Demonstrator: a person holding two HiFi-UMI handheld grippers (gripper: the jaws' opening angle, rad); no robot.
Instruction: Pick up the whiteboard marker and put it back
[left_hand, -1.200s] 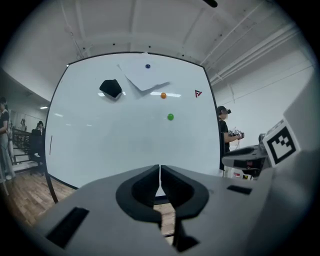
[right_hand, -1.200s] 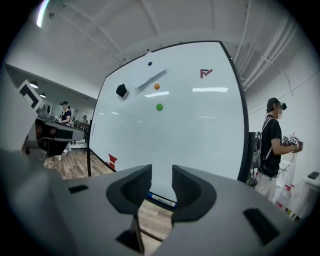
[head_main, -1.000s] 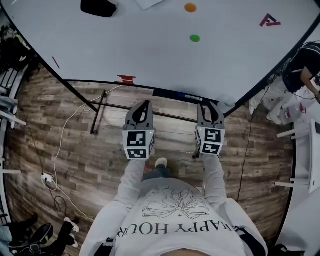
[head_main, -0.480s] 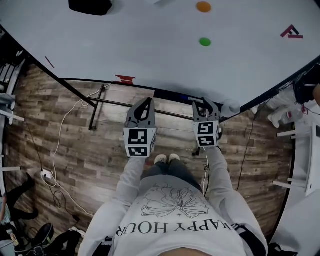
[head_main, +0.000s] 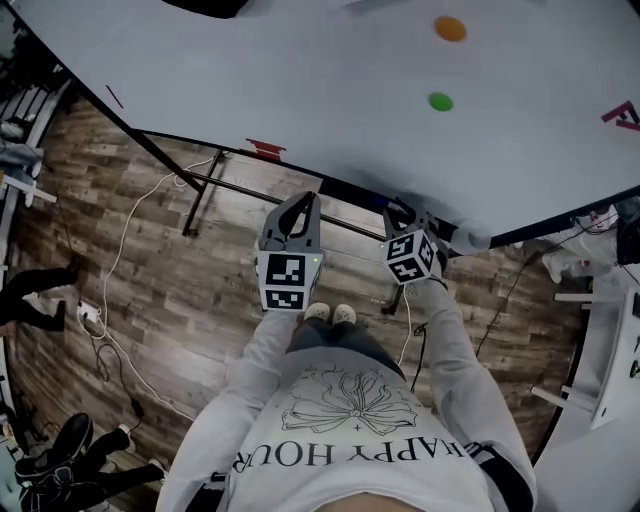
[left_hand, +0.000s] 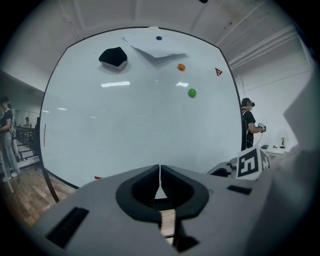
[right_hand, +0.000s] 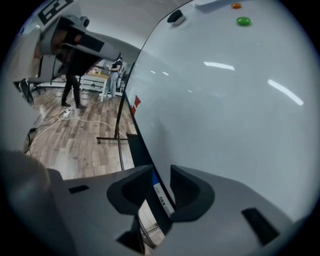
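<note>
As seen along the right gripper (right_hand: 161, 172), jaws parted, lately closing, straddling a white, blue-capped whiteboard marker (right_hand: 161, 198) without clamping it. Lying along the black tray ledge (right_hand: 141, 150) under the large white whiteboard (right_hand: 225, 110). Beside it, left gripper (left_hand: 160, 186), jaws pressed together, holding nothing.

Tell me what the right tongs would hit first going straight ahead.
The blue-and-white whiteboard marker on the whiteboard's dark bottom ledge: it lies between the right tongs, whose jaws have just been closing but don't yet press it. Depth is uncertain.
</note>
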